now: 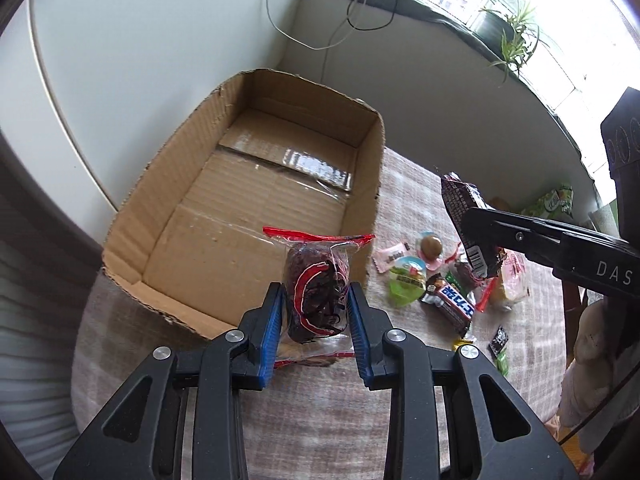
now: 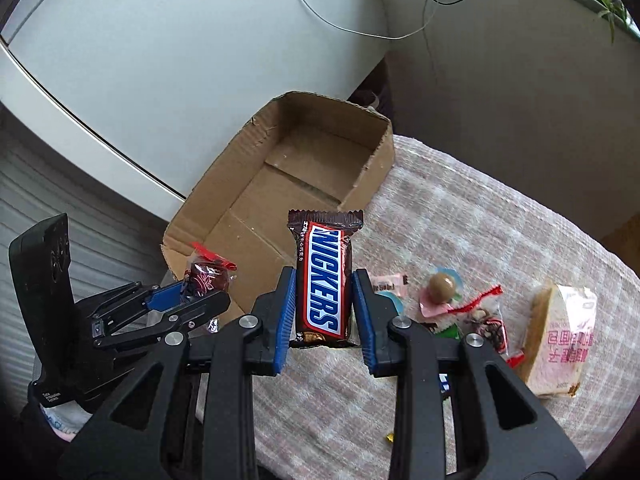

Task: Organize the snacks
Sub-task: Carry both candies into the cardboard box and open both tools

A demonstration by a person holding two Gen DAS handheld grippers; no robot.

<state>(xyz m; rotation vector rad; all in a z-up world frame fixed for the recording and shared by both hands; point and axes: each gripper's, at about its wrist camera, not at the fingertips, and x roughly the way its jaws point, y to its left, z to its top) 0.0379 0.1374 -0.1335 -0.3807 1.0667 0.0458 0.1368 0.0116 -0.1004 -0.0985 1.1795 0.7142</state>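
1. Two grippers: the left gripper [image 1: 316,308] has its jaws closed on a dark cake [image 1: 316,288] in a clear, red-trimmed wrapper; the right gripper [image 2: 324,312] has its jaws closed on a Snickers [image 2: 325,276], held upright
2. One box [image 1: 160,184], cardboard and open-topped, at 11 o'clock of both grippers; only tape shows on its floor, no snacks inside
3. Both held snacks hang just short of the box's near rim
4. At 3 o'clock of the left gripper, a loose pile on the cloth-covered tabletop [image 1: 320,432]: a second Snickers [image 1: 452,300], one green jelly cup [image 1: 406,280], one pink candy [image 1: 390,257], one brown ball sweet [image 1: 431,245]
5. One sandwich pack [image 2: 560,340] at 3 o'clock of the right gripper
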